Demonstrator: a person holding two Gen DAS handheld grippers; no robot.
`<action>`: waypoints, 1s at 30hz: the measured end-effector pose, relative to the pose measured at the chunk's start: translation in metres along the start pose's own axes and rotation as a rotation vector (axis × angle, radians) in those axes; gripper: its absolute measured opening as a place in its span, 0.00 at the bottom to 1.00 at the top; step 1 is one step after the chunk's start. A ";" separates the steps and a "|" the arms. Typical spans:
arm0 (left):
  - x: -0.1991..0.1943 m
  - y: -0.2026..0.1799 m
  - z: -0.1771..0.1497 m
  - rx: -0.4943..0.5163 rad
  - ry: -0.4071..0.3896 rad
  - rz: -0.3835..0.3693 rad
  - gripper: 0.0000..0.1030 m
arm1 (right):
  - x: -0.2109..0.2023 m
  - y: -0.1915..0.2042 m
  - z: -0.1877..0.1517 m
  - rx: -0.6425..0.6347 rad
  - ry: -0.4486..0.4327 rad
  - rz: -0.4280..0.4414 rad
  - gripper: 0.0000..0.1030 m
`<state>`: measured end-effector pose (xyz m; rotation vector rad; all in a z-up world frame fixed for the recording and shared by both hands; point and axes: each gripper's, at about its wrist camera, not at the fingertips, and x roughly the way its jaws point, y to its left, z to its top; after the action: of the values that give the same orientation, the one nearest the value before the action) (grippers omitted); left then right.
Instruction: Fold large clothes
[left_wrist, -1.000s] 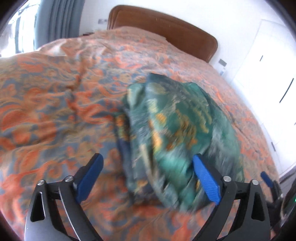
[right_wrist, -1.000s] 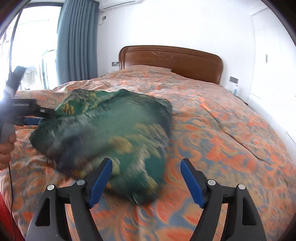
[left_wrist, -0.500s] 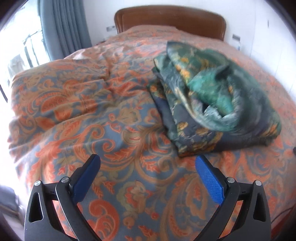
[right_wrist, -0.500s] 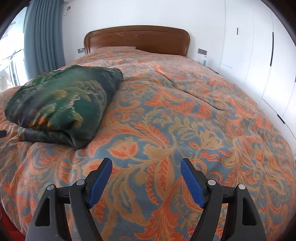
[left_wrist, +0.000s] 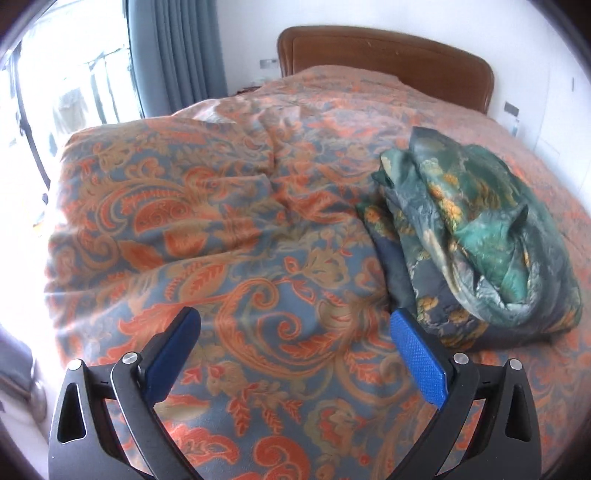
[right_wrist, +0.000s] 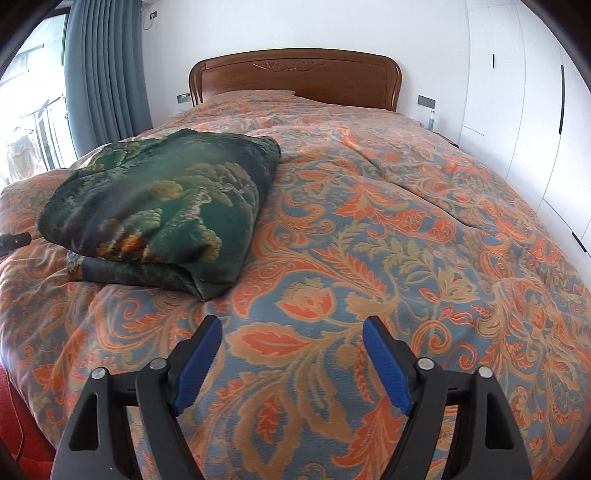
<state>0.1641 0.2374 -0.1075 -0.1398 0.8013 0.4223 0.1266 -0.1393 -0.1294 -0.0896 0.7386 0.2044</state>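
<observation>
A folded green garment with gold patterning (left_wrist: 476, 240) lies in a thick bundle on the orange and blue bedspread (left_wrist: 236, 236). In the left wrist view it sits to the right, just beyond my left gripper (left_wrist: 295, 325), which is open with only bedspread between its blue pads. In the right wrist view the same garment (right_wrist: 162, 206) rests to the upper left, apart from my right gripper (right_wrist: 291, 332). That gripper's jaws are opening and hold nothing. Both grippers hover above the bedspread (right_wrist: 369, 240) near the foot of the bed.
A wooden headboard (right_wrist: 295, 77) stands at the far end against a white wall. Blue curtains (right_wrist: 107, 74) and a bright window are on the left. White wardrobe doors (right_wrist: 524, 92) line the right side. A red surface (right_wrist: 14, 424) shows below the bed's left edge.
Both grippers have drawn back from the garment, which was between or close to their jaws a second ago. It now lies alone on the bed, farther off in both views.
</observation>
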 end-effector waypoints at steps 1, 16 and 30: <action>0.002 0.001 0.000 -0.001 0.005 -0.003 0.99 | 0.000 0.001 0.001 0.000 0.000 0.003 0.80; 0.022 0.006 0.008 -0.012 0.109 -0.158 0.99 | 0.004 0.007 0.008 -0.001 0.026 0.009 0.80; 0.068 0.033 0.044 -0.371 0.294 -0.628 0.99 | 0.002 -0.003 0.024 0.088 -0.026 0.315 0.80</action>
<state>0.2217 0.3011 -0.1244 -0.7912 0.9109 -0.0554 0.1443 -0.1382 -0.1135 0.1140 0.7322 0.4716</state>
